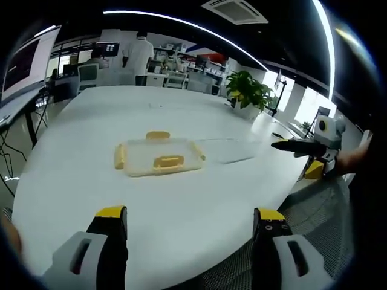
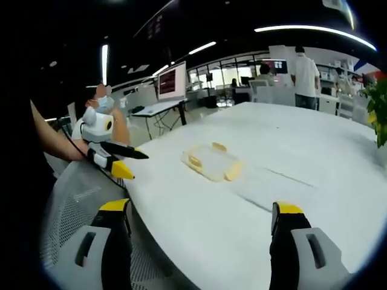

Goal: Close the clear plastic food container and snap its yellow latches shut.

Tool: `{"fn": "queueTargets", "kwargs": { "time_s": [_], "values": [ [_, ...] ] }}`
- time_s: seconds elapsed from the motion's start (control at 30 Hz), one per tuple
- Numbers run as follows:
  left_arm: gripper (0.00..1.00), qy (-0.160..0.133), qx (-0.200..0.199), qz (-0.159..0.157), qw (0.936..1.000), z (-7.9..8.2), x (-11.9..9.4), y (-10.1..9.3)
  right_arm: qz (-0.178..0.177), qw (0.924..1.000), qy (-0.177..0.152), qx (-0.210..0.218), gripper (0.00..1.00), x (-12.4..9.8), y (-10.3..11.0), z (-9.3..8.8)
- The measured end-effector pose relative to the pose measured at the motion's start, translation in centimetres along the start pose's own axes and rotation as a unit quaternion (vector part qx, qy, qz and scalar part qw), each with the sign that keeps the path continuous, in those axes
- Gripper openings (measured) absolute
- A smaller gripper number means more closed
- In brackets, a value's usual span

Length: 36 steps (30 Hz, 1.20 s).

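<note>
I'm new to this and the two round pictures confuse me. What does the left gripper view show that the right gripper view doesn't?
Left gripper view alone: a potted plant in full, and the right hand-held gripper coming in.
Right gripper view alone: a monitor on a side desk, and the left hand-held gripper coming in.
Both: the clear food container with yellow latches on the white table, and each view's own open jaws.

1. The place is an open-plan office.
2. A large white meeting table point(image 1: 181, 121) stands in front.
3. Behind it are desks with monitors point(image 2: 172, 80), office chairs point(image 1: 87, 75), a potted plant point(image 1: 248, 90) and long ceiling lights point(image 1: 181, 24).
</note>
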<state>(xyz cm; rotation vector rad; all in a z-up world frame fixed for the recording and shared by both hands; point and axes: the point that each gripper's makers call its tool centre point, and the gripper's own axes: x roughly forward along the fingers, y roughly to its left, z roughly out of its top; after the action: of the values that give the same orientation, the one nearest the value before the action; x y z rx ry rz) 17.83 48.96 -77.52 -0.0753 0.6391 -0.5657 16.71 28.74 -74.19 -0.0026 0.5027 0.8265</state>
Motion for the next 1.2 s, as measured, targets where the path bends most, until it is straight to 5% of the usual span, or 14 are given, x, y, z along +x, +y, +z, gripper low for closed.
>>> {"fn": "queueTargets", "kwargs": {
  "time_s": [0.53,0.73,0.97,1.2],
  "values": [
    [0.77,0.021,0.013,-0.010,0.9996,-0.4,0.3,-0.5,0.006,0.9999,-0.007,0.010,0.92,-0.3,-0.1,0.3],
    [0.73,-0.012,0.053,-0.013,0.9984,1.6,0.3,-0.6,0.008,0.9993,-0.010,0.036,0.91,-0.4,-0.5,0.6],
    [0.73,-0.011,0.009,-0.030,0.9995,1.6,0.4,-0.2,0.019,0.9985,-0.019,0.047,0.88,-0.3,-0.6,1.3],
    [0.75,-0.025,0.006,-0.040,0.9988,2.7,0.5,-0.5,0.019,0.9978,-0.023,0.060,0.85,-0.2,-1.2,1.7]
  ]
}}
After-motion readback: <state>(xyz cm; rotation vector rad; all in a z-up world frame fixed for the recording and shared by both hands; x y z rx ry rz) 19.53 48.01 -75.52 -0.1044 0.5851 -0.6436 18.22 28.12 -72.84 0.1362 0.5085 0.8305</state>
